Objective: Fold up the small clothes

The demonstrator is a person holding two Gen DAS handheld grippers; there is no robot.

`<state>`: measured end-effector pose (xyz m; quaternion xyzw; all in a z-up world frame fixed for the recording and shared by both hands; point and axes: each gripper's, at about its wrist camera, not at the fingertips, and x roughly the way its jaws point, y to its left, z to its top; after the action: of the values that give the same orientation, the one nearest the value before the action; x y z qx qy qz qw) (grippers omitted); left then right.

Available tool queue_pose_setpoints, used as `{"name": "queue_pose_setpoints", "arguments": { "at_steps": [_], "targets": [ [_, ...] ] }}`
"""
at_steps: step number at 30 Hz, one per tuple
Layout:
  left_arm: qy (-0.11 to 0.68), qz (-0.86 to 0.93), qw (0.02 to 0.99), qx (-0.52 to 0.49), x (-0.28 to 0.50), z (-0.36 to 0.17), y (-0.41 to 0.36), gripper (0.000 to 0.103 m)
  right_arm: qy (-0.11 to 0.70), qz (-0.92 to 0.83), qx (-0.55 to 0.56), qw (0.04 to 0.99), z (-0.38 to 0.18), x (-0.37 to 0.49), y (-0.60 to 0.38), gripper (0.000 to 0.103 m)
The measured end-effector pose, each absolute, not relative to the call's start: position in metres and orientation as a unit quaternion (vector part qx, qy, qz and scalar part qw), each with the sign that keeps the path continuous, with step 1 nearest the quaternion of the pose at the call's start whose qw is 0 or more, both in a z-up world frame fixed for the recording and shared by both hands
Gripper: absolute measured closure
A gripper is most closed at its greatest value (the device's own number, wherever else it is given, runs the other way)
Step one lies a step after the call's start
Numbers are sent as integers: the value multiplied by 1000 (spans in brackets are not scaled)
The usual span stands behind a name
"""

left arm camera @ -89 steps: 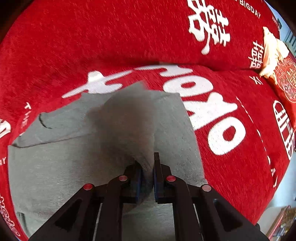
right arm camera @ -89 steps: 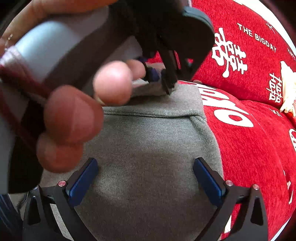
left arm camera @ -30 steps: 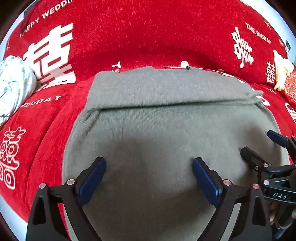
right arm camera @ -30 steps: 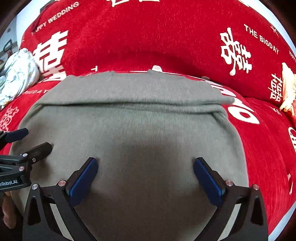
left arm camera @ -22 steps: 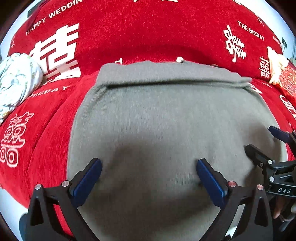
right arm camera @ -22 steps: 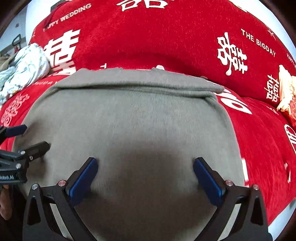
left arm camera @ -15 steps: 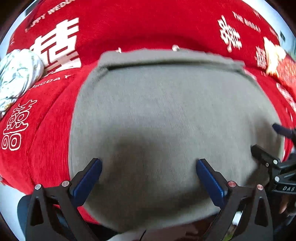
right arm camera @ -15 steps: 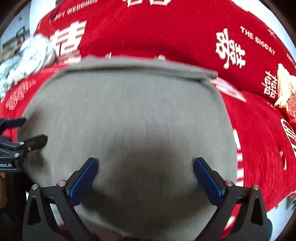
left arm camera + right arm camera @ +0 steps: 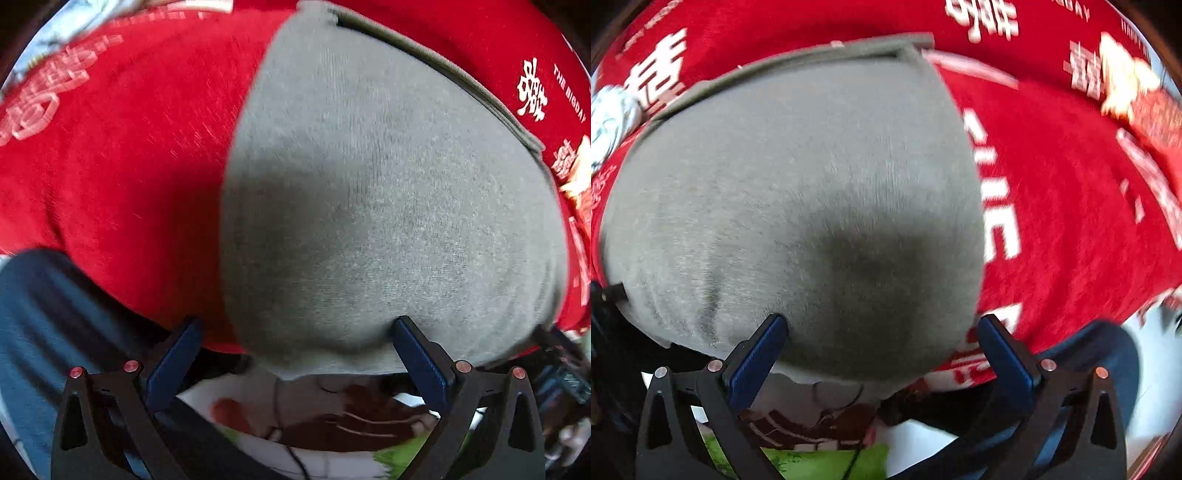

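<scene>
Where jaws gape: one grey garment (image 9: 388, 192), one red cover (image 9: 122, 166).

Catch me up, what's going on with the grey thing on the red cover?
A person is folding a grey garment laid flat on a red printed cover, one hand-held gripper in each hand. The far edge is already folded over into a band. The left hand-held gripper and the right hand-held gripper both hang open over the near hem, each above its own corner, gripping nothing yet. Likely next: pinching that hem for another fold.
</scene>
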<state>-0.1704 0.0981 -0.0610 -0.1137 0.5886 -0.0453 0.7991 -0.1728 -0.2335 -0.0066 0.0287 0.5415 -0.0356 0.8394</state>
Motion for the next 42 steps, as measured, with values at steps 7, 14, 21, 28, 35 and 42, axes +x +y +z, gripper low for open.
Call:
{"name": "queue_pose_setpoints", "arguments": {
  "at_steps": [7,14,21,28,35,42],
  "targets": [
    [599,-99,791,-69,-181,-61,74,43,537,-10,2,844,-7,-179,-217,14],
    [558,-148,815,-49,-198,-20,63,86,513,65,34,855,29,-191,-223,87],
    [457,-154,871,-88,-165,59,87,86,407,103,126,899,95,-165,-251,87],
    [460,-122,871,-119,-87,47,99,86,409,71,128,901,85,-83,-235,87],
    [476,-134,852,-172,-84,23,109,59,438,71,129,887,60,-73,-240,49],
    [453,-149,855,-205,-137,25,122,5,384,79,164,905,68,-140,-264,19]
  ]
}}
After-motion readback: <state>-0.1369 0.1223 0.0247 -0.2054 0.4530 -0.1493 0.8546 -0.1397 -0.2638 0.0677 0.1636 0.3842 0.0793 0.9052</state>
